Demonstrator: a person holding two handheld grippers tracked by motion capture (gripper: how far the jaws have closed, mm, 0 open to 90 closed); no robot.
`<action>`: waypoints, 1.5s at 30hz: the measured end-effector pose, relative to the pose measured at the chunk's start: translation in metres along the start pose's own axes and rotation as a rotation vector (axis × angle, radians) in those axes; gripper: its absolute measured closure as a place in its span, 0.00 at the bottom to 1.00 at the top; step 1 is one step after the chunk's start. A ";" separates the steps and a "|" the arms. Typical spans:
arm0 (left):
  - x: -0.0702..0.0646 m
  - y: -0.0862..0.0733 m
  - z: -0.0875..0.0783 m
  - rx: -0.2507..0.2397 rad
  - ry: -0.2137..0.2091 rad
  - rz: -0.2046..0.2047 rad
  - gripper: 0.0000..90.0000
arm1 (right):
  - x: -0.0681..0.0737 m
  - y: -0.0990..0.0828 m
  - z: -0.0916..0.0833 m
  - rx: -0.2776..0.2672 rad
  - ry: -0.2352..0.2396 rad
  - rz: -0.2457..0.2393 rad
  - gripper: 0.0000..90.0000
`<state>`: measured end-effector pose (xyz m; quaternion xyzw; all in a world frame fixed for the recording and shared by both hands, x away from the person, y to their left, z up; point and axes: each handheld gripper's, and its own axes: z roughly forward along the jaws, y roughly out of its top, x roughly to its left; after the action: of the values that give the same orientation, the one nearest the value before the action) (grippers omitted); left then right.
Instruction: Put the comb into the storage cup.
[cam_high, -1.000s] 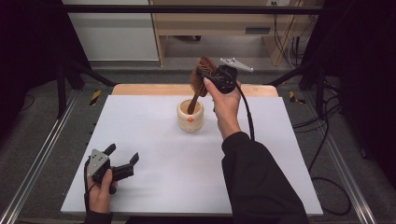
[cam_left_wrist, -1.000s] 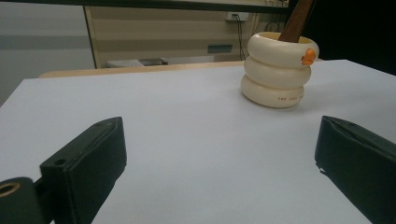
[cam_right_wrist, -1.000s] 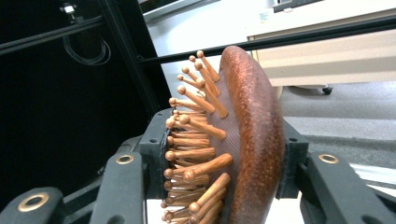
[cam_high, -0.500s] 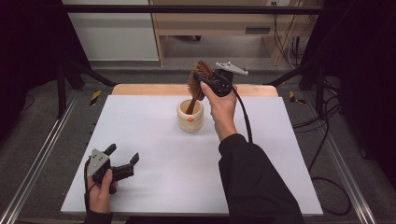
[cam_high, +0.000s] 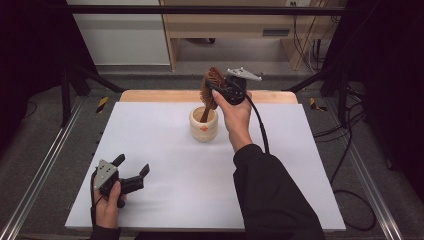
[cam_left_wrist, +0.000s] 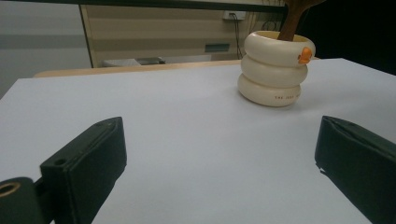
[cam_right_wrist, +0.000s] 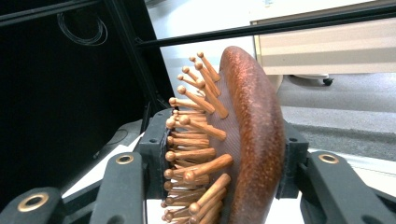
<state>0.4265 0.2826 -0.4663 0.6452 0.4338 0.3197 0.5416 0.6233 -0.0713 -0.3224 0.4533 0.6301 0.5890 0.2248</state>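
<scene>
The right hand-held gripper (cam_high: 216, 86) pinches the wooden brush (cam_right_wrist: 233, 140), its handle in the cream cup (cam_high: 204, 125). Next, probably lift straight up. The left hand-held gripper (cam_high: 134, 175) rests spread wide on the desk (cam_high: 165, 150).

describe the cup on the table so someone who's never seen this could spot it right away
Find the white table, then look toward its far edge, near the middle. There stands a cream cup shaped like three stacked rings, with a small orange mark near its rim. A wooden hairbrush rises from it, head up, gripped by the right tongs.
</scene>
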 end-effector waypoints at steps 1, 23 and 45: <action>0.000 0.000 0.000 0.000 0.000 0.000 0.03 | 0.000 0.000 0.000 0.001 0.000 -0.003 0.56; 0.002 0.000 -0.001 -0.008 0.006 -0.013 0.03 | -0.003 -0.005 0.005 0.032 -0.001 -0.007 0.56; 0.005 0.001 -0.002 -0.009 0.012 -0.015 0.03 | 0.000 -0.011 0.011 0.050 0.012 0.006 0.56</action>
<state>0.4271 0.2876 -0.4657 0.6374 0.4404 0.3214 0.5445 0.6286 -0.0639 -0.3349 0.4571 0.6445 0.5766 0.2080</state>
